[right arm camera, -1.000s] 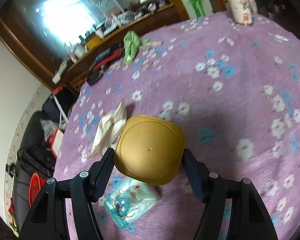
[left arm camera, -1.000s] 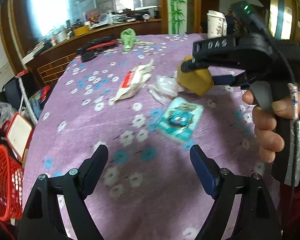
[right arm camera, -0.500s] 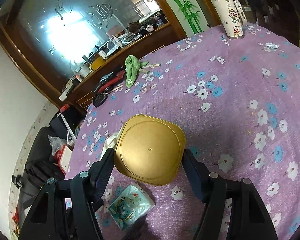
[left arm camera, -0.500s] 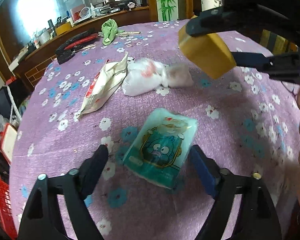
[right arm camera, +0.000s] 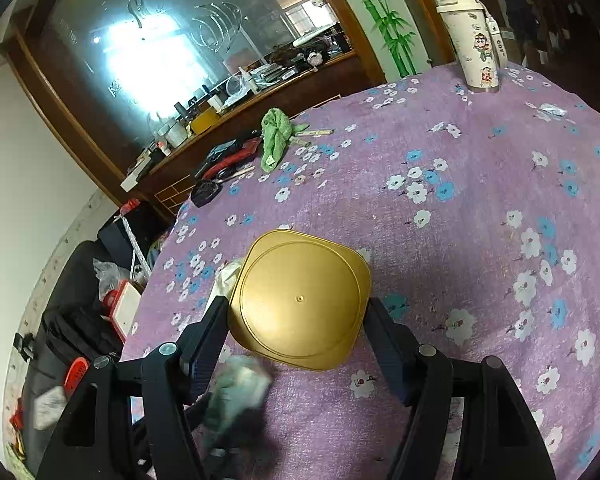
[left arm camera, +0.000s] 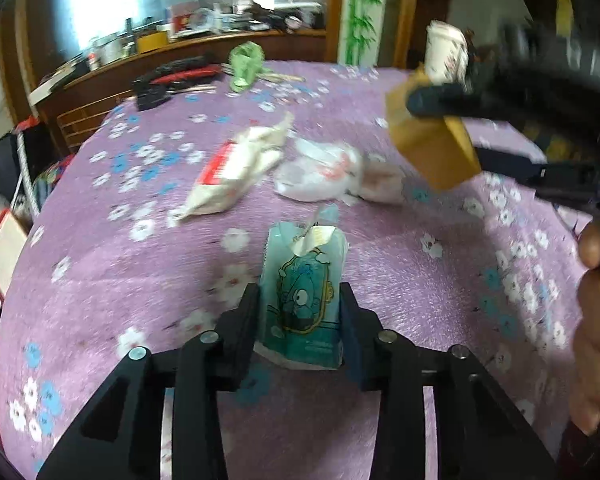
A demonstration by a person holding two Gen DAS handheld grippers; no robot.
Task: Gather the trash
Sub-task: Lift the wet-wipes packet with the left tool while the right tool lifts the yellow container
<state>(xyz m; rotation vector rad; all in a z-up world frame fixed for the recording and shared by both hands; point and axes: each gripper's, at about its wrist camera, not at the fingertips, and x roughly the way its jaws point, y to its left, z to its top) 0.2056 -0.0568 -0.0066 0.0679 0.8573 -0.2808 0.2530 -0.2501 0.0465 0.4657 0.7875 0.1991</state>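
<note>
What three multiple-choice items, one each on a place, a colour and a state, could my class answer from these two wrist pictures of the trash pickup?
1. Where does the green cloth lie?
A. on the far side of the table, near the wooden counter
B. under the gold container
C. inside the cup

2. What colour is the tablecloth?
A. plain white
B. purple with white and blue flowers
C. red checked

3. What is between the fingers of the left hand-held gripper?
A. nothing
B. the white cartoon cup
C. the teal cartoon packet

Answers:
1 A, the cloth sits by the far table edge, next to the counter.
2 B, the flowered purple cloth covers the whole table.
3 C, the teal cartoon packet stands between the two fingers, whose jaws have just been closing on it, while the right hand-held gripper holds the gold container.
</note>
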